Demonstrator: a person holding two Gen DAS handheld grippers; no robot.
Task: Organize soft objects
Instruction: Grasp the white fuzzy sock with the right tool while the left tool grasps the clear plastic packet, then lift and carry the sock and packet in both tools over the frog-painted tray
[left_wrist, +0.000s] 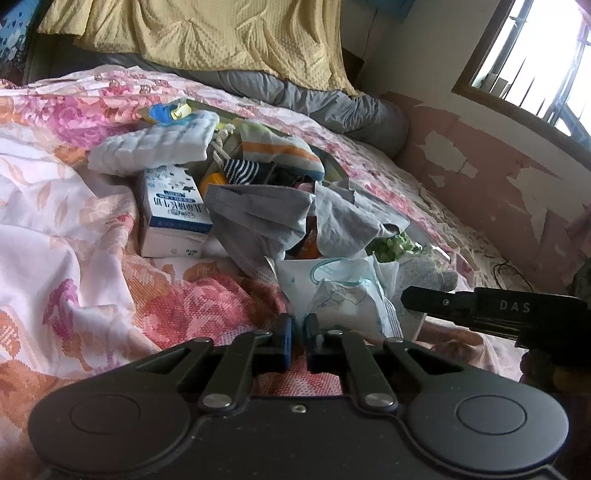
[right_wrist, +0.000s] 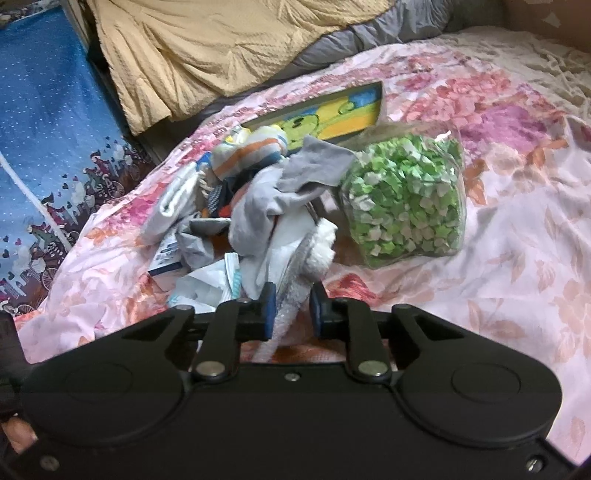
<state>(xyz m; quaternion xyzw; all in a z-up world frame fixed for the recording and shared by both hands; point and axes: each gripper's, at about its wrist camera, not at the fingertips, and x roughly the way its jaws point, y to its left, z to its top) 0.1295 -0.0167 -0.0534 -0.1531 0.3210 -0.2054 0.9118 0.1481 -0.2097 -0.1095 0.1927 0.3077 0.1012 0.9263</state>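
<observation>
Right wrist view shows our right gripper low over the bed, its blue-padded fingers a little apart with a strip of fluffy white towel running down between them; we cannot tell whether the pads press on the terry or merely flank it. Just beyond lies the heap of soft things: a limp gray sock draped over the towel, a knitted sock with orange and blue stripes behind it, and crinkled white paper wrapping to the left. Right of the heap sits a clear plastic bag of small green and white folded bits, lumpy and glossy, and behind it a flat picture frame.

From the left wrist view, our left gripper hovers just above the floral sheet, fingers nearly together with only a narrow gap and nothing between them. Ahead stand a crumpled white packet with teal printing, a pleated gray face mask, a stiff milk carton and a ribbed white cloth on top. The right gripper's black finger reaches in level from the right. A quilted yellow blanket hangs behind.
</observation>
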